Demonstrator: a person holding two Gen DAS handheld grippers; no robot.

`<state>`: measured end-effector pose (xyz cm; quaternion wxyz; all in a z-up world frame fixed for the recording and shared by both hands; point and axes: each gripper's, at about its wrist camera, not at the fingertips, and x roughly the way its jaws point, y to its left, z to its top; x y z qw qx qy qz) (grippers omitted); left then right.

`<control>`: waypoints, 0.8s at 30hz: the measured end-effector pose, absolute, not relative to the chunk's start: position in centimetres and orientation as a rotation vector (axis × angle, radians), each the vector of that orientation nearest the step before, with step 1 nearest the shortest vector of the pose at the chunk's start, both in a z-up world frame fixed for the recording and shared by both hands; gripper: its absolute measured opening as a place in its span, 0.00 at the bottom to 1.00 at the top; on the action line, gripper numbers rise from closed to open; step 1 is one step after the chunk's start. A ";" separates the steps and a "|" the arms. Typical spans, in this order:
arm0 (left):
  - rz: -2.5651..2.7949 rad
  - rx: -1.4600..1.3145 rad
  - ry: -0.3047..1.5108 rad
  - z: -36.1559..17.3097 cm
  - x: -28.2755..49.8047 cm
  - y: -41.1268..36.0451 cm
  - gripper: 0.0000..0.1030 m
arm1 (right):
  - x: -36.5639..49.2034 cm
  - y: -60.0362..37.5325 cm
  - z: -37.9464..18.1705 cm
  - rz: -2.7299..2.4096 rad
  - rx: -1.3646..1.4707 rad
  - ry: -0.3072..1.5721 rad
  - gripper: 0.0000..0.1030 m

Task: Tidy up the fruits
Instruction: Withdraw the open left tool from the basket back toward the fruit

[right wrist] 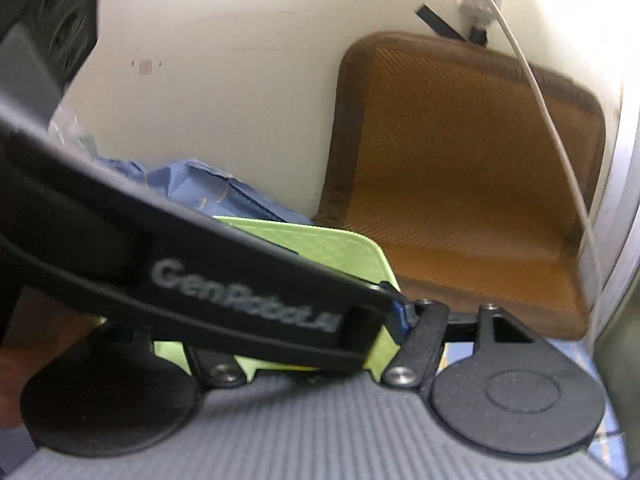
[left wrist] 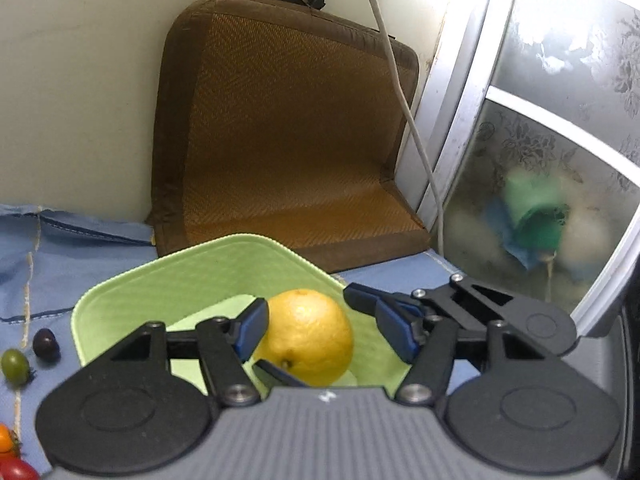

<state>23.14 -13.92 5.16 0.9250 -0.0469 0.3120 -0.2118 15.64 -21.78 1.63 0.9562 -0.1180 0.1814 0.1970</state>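
Though spread beside the orange [left wrist: 308, 336], left fingers [left wrist: 252, 332] inside tray rim [left wrist: 120, 280]; right fingers [right wrist: 400, 316] unclear.

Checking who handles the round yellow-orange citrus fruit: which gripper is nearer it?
Left. The left gripper straddles the round yellow-orange citrus fruit over the light green tray; the right gripper's fingertips reach in just beside it.

Dimpled glossy orange [left wrist: 308, 336], smooth matt green plastic tray [left wrist: 160, 280], woven brown cushion [left wrist: 288, 128], blue cloth [left wrist: 60, 248]
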 end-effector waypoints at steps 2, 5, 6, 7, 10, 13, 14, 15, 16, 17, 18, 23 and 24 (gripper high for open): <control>-0.427 -0.077 0.637 5.5 22.8 -13.9 0.59 | 15.3 -21.7 1.5 0.391 -0.237 0.367 0.68; -0.421 -0.078 0.586 6.5 21.0 -12.5 0.61 | 15.7 -22.8 2.3 0.375 -0.196 0.359 0.68; -0.413 -0.082 0.567 6.8 20.3 -11.9 0.62 | 15.2 -23.3 2.5 0.363 -0.175 0.350 0.68; -0.398 -0.086 0.546 7.1 19.5 -11.1 0.65 | 14.8 -23.6 2.8 0.354 -0.150 0.342 0.68; -0.324 -0.084 0.494 7.8 16.8 -8.5 0.68 | 13.3 -24.4 3.2 0.346 -0.044 0.316 0.69; -0.225 -0.077 0.455 7.7 13.8 -5.5 0.69 | 10.9 -24.1 2.8 0.373 0.050 0.296 0.69; -0.188 -0.083 0.447 7.5 12.8 -4.3 0.69 | 9.9 -23.8 2.6 0.389 0.073 0.286 0.69; -0.148 -0.087 0.441 7.2 11.8 -3.1 0.69 | 8.3 -23.1 2.2 0.401 0.089 0.272 0.69; -0.107 -0.088 0.436 6.9 10.9 -2.1 0.69 | 7.6 -22.5 2.0 0.411 0.094 0.260 0.69; -0.060 -0.087 0.430 6.4 10.0 -1.1 0.69 | 7.4 -21.8 2.0 0.422 0.092 0.254 0.69; -0.017 -0.080 0.421 6.0 9.2 -0.2 0.69 | 7.0 -21.0 1.8 0.437 0.086 0.253 0.69; 0.142 -0.026 0.409 3.8 6.2 2.3 0.69 | 4.1 -16.7 0.8 0.481 -0.027 0.251 0.69; 0.152 -0.036 0.416 3.5 5.9 2.7 0.69 | 3.8 -16.1 0.7 0.487 -0.043 0.253 0.69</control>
